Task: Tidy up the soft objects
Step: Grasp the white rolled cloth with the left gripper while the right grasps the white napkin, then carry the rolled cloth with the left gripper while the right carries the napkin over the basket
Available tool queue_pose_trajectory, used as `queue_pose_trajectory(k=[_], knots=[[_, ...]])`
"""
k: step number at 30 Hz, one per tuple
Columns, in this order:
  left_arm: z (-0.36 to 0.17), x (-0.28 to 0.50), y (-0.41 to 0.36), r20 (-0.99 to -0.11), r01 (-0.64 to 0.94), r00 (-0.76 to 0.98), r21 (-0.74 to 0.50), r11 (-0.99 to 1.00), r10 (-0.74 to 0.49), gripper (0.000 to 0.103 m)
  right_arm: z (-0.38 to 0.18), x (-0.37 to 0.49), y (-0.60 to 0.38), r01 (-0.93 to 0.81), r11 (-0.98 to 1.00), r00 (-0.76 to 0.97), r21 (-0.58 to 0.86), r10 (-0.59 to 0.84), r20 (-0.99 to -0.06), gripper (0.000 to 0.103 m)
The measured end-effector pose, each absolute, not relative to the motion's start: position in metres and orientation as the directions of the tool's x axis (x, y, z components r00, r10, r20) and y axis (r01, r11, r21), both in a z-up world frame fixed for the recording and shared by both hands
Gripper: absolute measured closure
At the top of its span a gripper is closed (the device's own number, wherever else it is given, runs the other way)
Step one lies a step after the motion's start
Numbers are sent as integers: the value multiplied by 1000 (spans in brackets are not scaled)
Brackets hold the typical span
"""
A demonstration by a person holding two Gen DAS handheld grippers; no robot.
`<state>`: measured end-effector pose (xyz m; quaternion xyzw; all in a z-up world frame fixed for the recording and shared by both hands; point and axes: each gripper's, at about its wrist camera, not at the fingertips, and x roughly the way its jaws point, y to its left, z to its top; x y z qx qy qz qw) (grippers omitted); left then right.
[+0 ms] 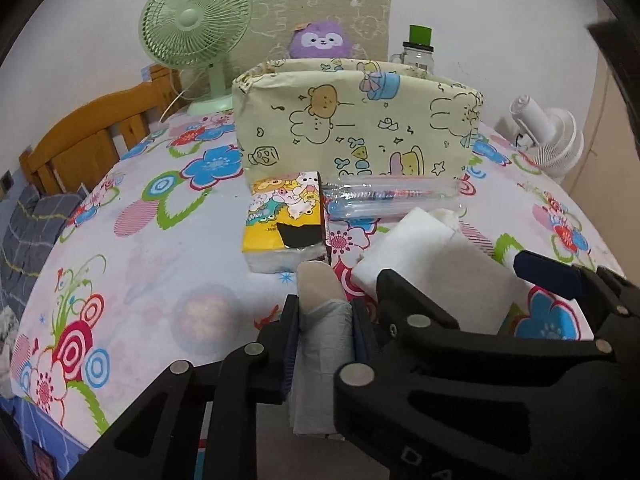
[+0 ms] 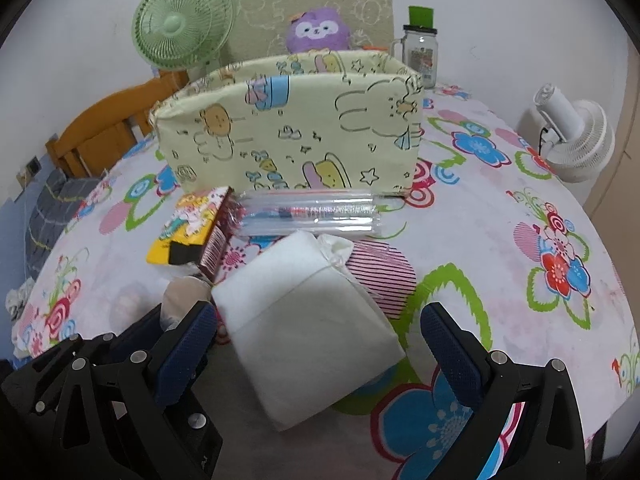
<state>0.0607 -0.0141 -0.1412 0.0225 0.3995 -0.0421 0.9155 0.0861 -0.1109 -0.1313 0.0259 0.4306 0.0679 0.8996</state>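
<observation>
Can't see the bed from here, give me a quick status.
Left gripper shut on grey-white roll. Right gripper open around white pack. Fabric bin ahead, clear tube before it.

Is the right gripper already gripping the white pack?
No, the right gripper is open, its fingers apart on either side of the white pack.

Green fan (image 1: 195,32) & glass jar (image 1: 418,54) are standing at the back. White fan (image 2: 576,140) is sitting on the right w/ wood bed frame (image 1: 92,136) on the left.

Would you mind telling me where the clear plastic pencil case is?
The clear pencil case lies against the front of the fabric bin, right of the cartoon tissue pack.
</observation>
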Motion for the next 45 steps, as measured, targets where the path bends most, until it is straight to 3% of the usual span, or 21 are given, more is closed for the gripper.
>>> queue_pose_trajectory(k=[5, 8, 10, 12, 22, 31, 45], knots=[[-141, 62, -12, -740, 102, 670, 4, 995, -66, 79, -135, 89, -109, -101, 985, 608, 137, 170, -775, 1], [-141, 64, -11, -744, 98, 664, -11, 995, -74, 79, -135, 89, -108, -117, 980, 601, 162, 200, -774, 8], [-141, 64, -9, -746, 97, 661, -25, 995, -83, 79, -135, 91, -109, -138, 971, 579, 195, 239, -779, 22], [-141, 64, -12, -745, 97, 663, -9, 995, -71, 79, -132, 88, -107, -121, 986, 604, 118, 168, -779, 44], [-138, 58, -19, -747, 117, 656, -38, 992, -106, 79, -128, 78, -119, -107, 986, 605, 126, 165, -779, 64], [-129, 49, -26, -726, 133, 677, -46, 990, -124, 79, -116, 66, -127, -80, 990, 637, 116, 140, -758, 70], [-95, 37, -35, -676, 158, 722, -46, 986, -147, 79, -81, 49, -138, -59, 991, 696, 119, 127, -706, 72]])
